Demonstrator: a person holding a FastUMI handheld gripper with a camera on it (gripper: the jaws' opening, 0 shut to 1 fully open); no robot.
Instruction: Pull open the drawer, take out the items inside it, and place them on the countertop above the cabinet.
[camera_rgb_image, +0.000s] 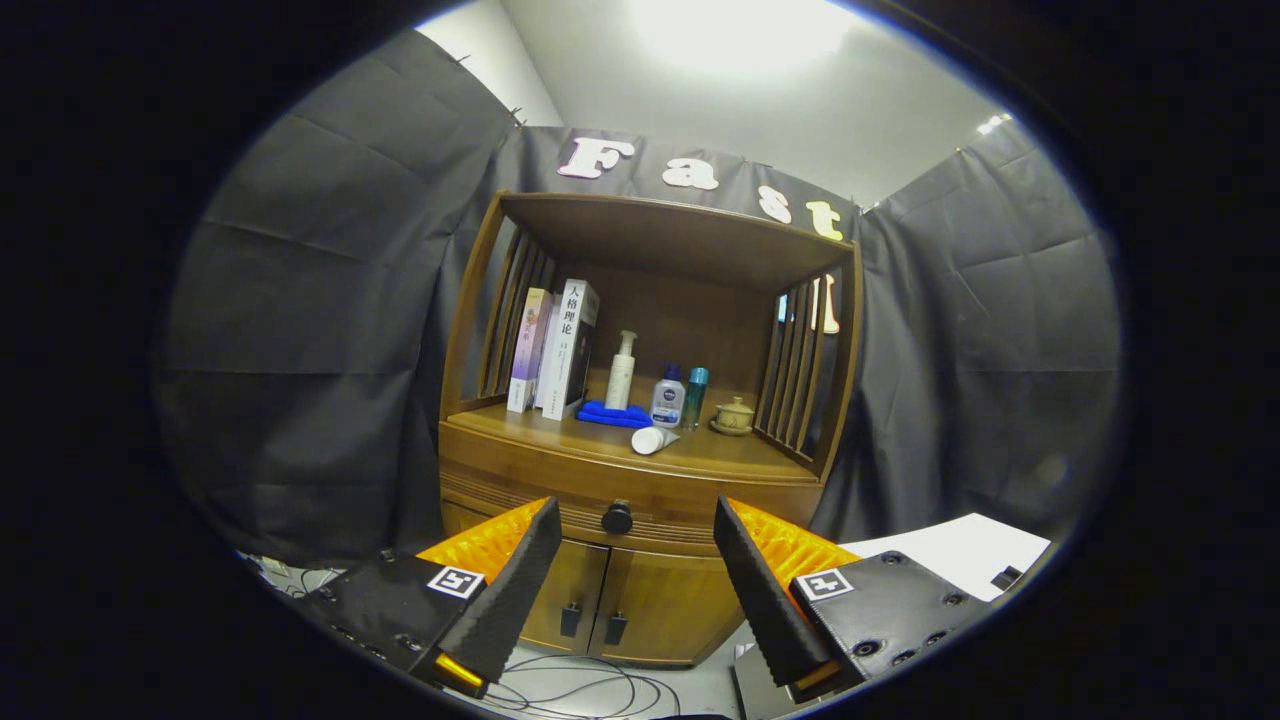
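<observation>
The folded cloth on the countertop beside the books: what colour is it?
Blue; the folded cloth shows best in the gripper view, beyond the open claw.

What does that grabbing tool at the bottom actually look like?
The tongs are two wedge-shaped fingers with ridged, textured inner faces, standing apart and open. Each sits on a dark block with screw holes, carrying a small square black-and-white marker.

Open air between the spread tool (637, 530) and drawer knob (617, 517).
</observation>
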